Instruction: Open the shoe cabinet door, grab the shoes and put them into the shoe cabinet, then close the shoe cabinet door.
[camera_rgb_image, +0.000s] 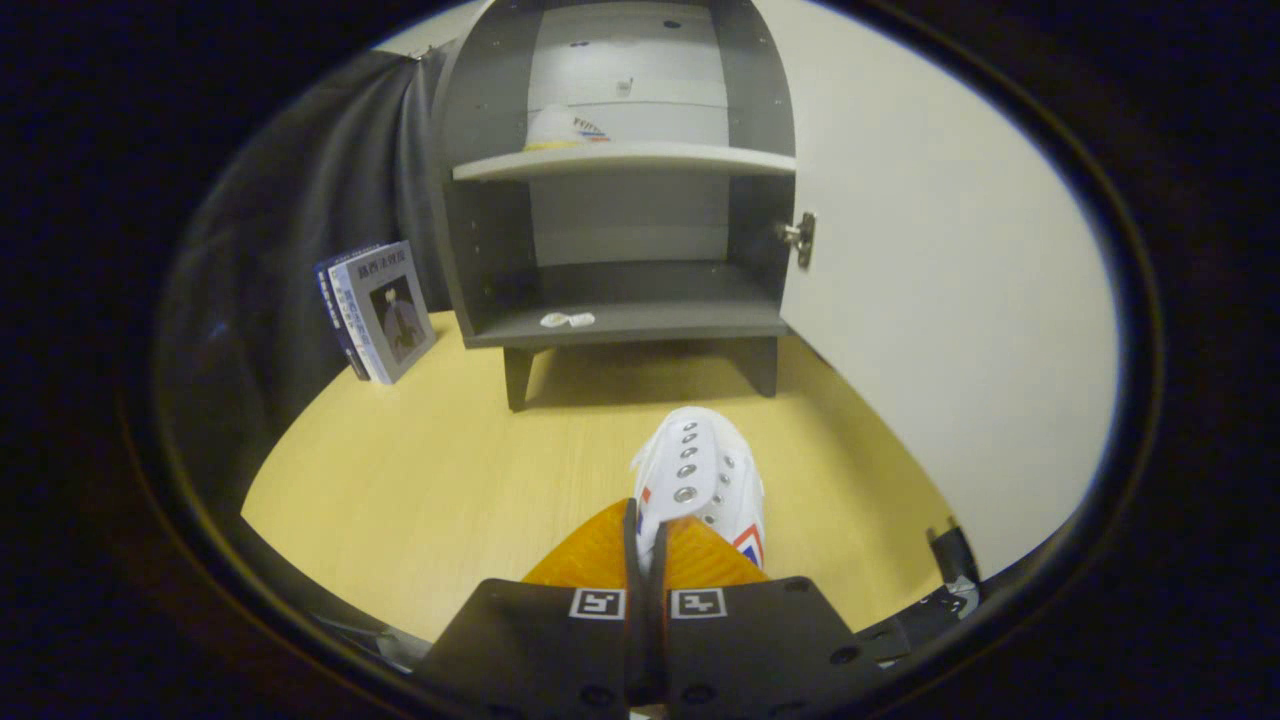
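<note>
Tool (648, 545) nearest, fingers pinched almost together on the edge of a white shoe (705, 480), held above the worktop (420, 470). Shoe cabinet (620, 190) stands at the far side, door (940, 300) swung open to the right. Second shoe (563, 130) on the upper shelf. Books (378, 310) lean left of cabinet.

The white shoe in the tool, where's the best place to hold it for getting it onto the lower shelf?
Probably where the tool has it: fingers closed on the thin edge of the white shoe at its opening. The toe points ahead at the open shoe cabinet, so it can go toe-first onto the lower shelf.
</note>
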